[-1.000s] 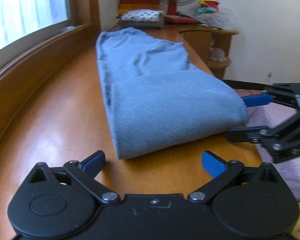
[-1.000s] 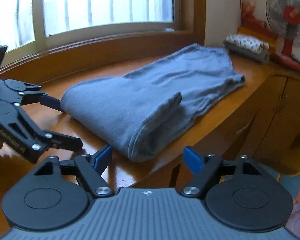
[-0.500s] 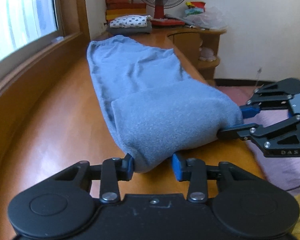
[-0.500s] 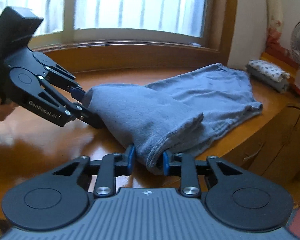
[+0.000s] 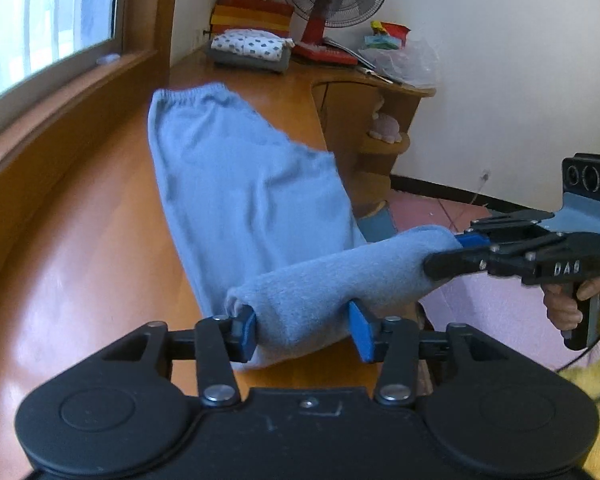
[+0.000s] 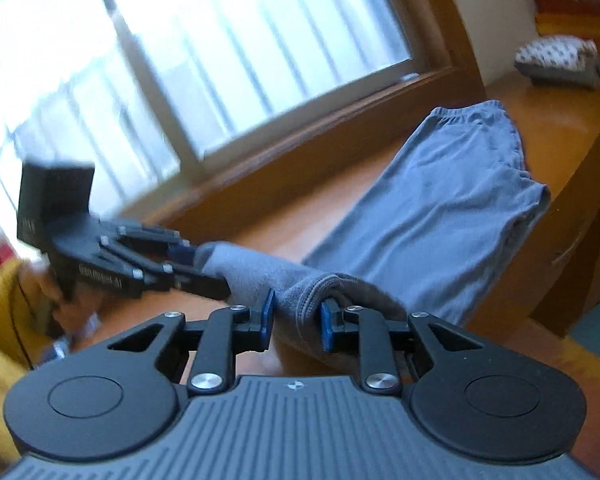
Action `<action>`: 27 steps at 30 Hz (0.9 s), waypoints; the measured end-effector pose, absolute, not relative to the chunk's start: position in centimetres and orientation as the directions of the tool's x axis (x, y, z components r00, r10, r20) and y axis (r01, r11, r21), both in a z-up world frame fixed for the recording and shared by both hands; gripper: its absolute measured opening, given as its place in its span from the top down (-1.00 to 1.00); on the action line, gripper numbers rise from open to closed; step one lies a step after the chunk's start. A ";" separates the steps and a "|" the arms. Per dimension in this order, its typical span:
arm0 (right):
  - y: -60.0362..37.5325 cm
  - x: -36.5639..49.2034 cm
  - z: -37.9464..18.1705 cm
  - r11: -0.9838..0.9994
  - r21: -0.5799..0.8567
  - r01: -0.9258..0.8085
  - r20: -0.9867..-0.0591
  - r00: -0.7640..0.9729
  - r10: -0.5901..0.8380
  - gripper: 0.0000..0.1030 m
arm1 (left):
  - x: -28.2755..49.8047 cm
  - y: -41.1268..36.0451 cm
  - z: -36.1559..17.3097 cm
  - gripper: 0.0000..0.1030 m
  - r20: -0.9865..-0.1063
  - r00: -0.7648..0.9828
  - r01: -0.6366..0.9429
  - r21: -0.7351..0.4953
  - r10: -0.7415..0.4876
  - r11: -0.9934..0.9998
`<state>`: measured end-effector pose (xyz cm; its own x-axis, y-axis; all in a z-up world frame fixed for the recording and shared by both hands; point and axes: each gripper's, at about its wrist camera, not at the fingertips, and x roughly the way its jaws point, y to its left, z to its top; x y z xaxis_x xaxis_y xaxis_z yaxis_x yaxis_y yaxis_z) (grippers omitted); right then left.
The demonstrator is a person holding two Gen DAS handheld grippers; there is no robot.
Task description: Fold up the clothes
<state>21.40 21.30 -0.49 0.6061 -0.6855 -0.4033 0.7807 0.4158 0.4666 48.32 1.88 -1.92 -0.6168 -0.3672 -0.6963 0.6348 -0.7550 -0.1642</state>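
Blue garment (image 5: 244, 184): soft, light, droopy. Left gripper (image 5: 302, 330) pinches the folded end, jaws easing apart; right gripper (image 6: 296, 318) clamps the opposite corner. Hold both corners.

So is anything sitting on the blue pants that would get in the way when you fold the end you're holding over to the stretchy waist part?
Nothing visible does. The blue pants lie bare up to the waistband. The left gripper, its jaws opening, and right gripper hold the near end up. The folded dotted cloth lies farther along the wooden counter, apart from them.
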 end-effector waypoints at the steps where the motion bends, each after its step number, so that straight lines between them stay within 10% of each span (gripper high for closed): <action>1: 20.0 20.2 -0.3 0.407 0.508 0.759 -0.382 0.622 -0.684 0.52 | 47.4 1.0 -1.5 0.11 -0.698 -0.609 0.637 -0.146 -0.377 -0.757; 9: 9.3 18.1 -3.0 0.381 0.440 0.813 -0.479 0.572 -0.666 0.51 | 40.5 -8.3 -5.2 -0.02 -0.782 -0.474 0.725 -0.085 -0.405 -0.684; 14: 5.6 17.9 -6.0 0.434 0.366 0.823 -0.546 0.568 -0.616 0.50 | 39.1 -9.9 -7.7 -0.50 -0.807 -0.374 0.786 -0.015 -0.457 -0.618; 27: 5.0 16.4 -6.1 0.513 0.409 0.755 -0.542 0.653 -0.529 0.40 | 38.4 -6.7 -3.7 -0.66 -0.729 -0.433 0.869 -0.180 -0.531 -0.461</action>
